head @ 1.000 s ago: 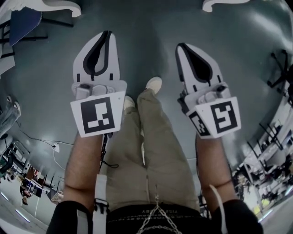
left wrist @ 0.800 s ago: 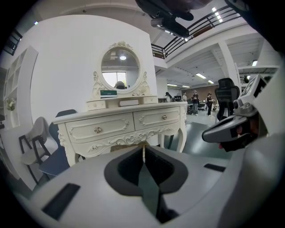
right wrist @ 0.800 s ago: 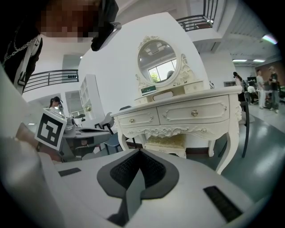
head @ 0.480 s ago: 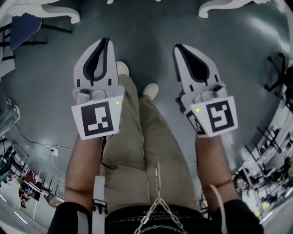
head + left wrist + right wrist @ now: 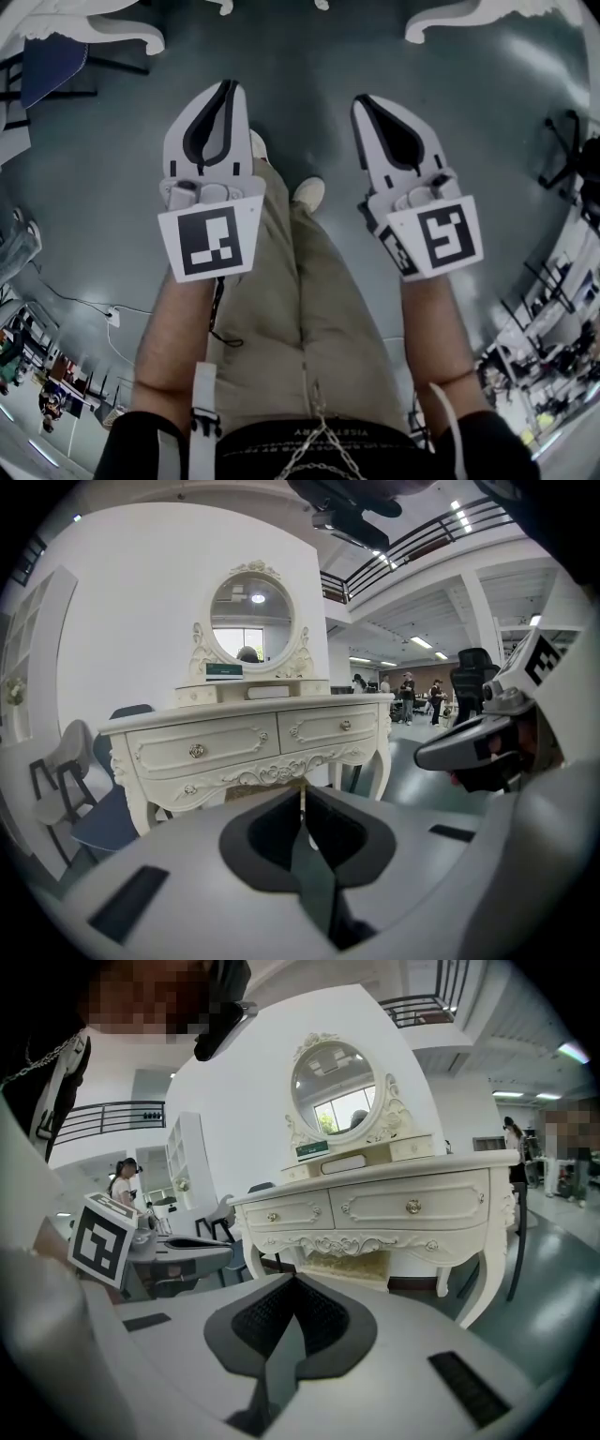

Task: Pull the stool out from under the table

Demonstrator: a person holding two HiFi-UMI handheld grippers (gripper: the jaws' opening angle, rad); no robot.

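Note:
A white carved dressing table [image 5: 244,742] [image 5: 412,1208] with an oval mirror stands ahead of me. Its curved feet [image 5: 94,28] show at the top edge of the head view. Under its middle sits the stool; only its pale yellow cushion [image 5: 352,1265] shows. My left gripper [image 5: 228,89] and right gripper [image 5: 361,101] are held side by side above the grey floor, short of the table, pointing at it. Both are shut with nothing between the jaws. In the gripper views the closed tips [image 5: 302,789] [image 5: 292,1279] line up with the table's underside.
A blue chair [image 5: 52,52] [image 5: 112,808] stands left of the table. A black office chair [image 5: 572,150] is at the right. The person's legs and shoes [image 5: 309,192] are below the grippers. A cable and socket [image 5: 114,316] lie on the floor at left. People stand far behind.
The person has stepped forward, the feet swapping places. The table's feet have come further into the top of the head view. Both grippers stayed shut and kept their spacing.

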